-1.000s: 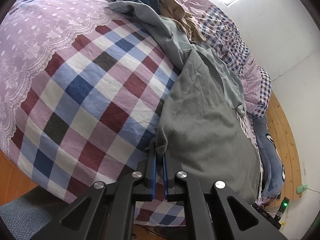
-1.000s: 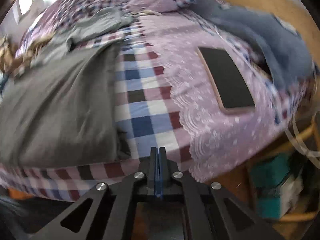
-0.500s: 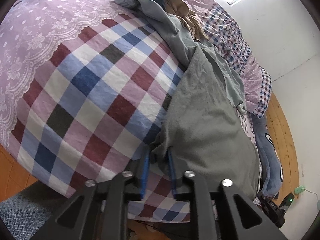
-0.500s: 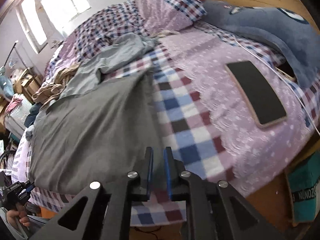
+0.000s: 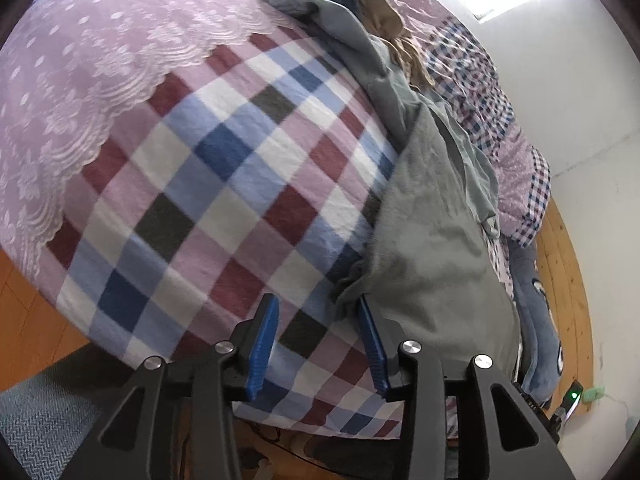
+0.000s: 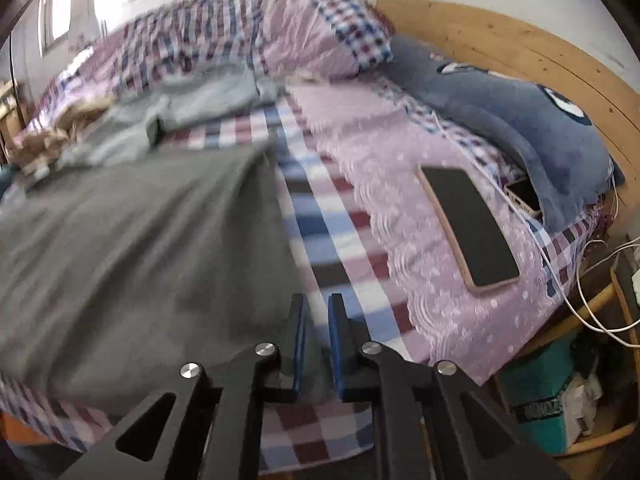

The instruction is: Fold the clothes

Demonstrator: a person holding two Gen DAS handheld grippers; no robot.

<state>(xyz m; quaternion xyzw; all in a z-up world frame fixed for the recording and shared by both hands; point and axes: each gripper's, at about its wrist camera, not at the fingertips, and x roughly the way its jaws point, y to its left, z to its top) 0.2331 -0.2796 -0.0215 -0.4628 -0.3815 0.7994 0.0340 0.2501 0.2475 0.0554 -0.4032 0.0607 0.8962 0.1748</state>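
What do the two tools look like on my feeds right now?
Both match: the left tool and right tool have matte black angular linkage arms with triangular cut-outs, round silver pivot bolts, and two flat fingers lined with ribbed blue pads. No cables, markings or sleeves show.

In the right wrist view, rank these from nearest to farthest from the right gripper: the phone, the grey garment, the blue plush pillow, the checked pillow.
1. grey garment, left, edge right at the right gripper fingers.
2. phone, right, on the lace-patterned sheet.
3. blue plush pillow, far right by the headboard.
4. checked pillow, top, farthest back.
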